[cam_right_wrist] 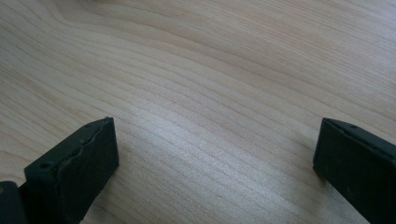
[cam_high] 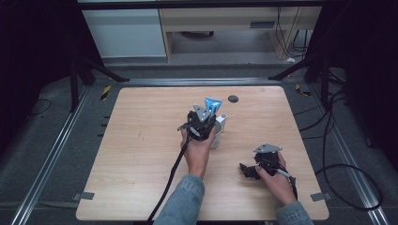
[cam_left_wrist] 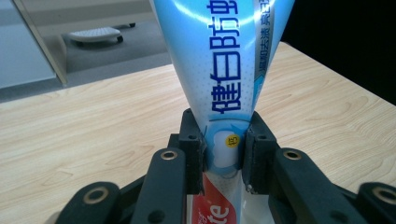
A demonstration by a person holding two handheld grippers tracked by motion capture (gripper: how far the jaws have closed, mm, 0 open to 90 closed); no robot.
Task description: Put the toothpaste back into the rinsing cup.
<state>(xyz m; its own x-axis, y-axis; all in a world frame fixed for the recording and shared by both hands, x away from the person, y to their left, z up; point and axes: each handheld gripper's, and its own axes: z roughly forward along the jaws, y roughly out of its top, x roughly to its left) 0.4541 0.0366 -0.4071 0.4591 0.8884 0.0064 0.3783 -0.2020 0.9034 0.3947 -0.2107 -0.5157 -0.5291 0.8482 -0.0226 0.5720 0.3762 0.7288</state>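
I see a white cup just beside my left gripper, which clamps a blue tube, long axis upright. Right gripper gapes wide over bare table.

Toothpaste tube cut off at top and bottom edges; white cup half hidden behind left gripper; small dark disc unidentifiable

We see a lab-style recording setup: a wooden desk ringed by black stands, metal floor rails, loose cables on grey carpet, and office cabinets at the far side.
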